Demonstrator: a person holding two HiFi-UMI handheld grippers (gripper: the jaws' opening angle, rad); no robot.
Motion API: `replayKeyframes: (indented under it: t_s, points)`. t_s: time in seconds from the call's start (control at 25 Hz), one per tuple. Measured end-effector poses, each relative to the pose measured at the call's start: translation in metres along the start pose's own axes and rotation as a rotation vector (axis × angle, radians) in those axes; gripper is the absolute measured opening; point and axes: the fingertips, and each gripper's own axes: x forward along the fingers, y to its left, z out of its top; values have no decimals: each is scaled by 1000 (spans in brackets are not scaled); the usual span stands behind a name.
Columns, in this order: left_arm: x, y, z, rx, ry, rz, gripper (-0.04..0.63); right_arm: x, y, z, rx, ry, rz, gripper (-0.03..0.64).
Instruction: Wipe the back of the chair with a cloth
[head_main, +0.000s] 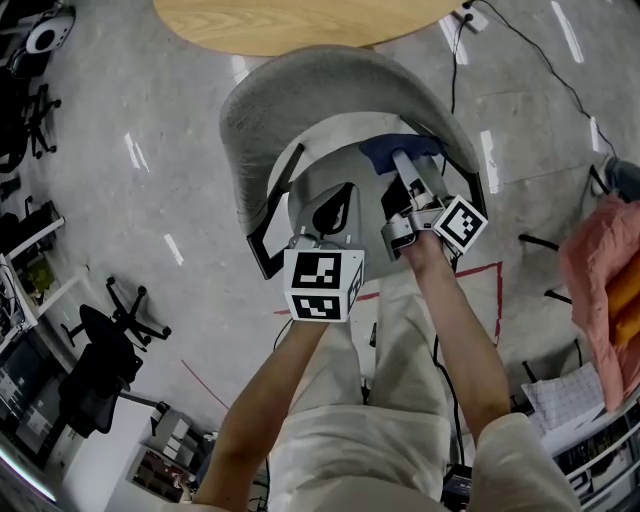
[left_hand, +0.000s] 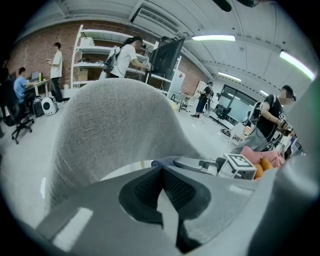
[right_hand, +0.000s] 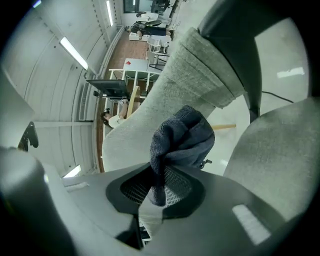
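Observation:
The grey fabric chair back (head_main: 300, 90) curves round the far side of the seat (head_main: 335, 160). My right gripper (head_main: 403, 165) is shut on a dark blue cloth (head_main: 400, 148), which lies against the inner face of the back at its right side. In the right gripper view the cloth (right_hand: 182, 140) bunches out of the right gripper (right_hand: 159, 187) in front of the chair back (right_hand: 145, 125). My left gripper (head_main: 335, 205) hangs over the seat, shut with nothing in it. In its own view the left gripper (left_hand: 161, 172) faces the chair back (left_hand: 115, 125).
A round wooden table (head_main: 300, 20) stands just beyond the chair. A black office chair (head_main: 100, 360) is at the lower left and a pink cloth heap (head_main: 600, 290) at the right. Cables and red tape cross the floor. People (left_hand: 125, 55) stand by shelves behind.

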Motion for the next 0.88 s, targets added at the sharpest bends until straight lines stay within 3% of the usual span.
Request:
replayKeyframes:
  t_s: [0.4,0.88]
  points:
    - [11,4,1,2,31,-16,1,10,-54,19,95,-101,-100,77]
    - [19,12,6,-8,46,-18,1,37,-52,47,39,-129,-117,77]
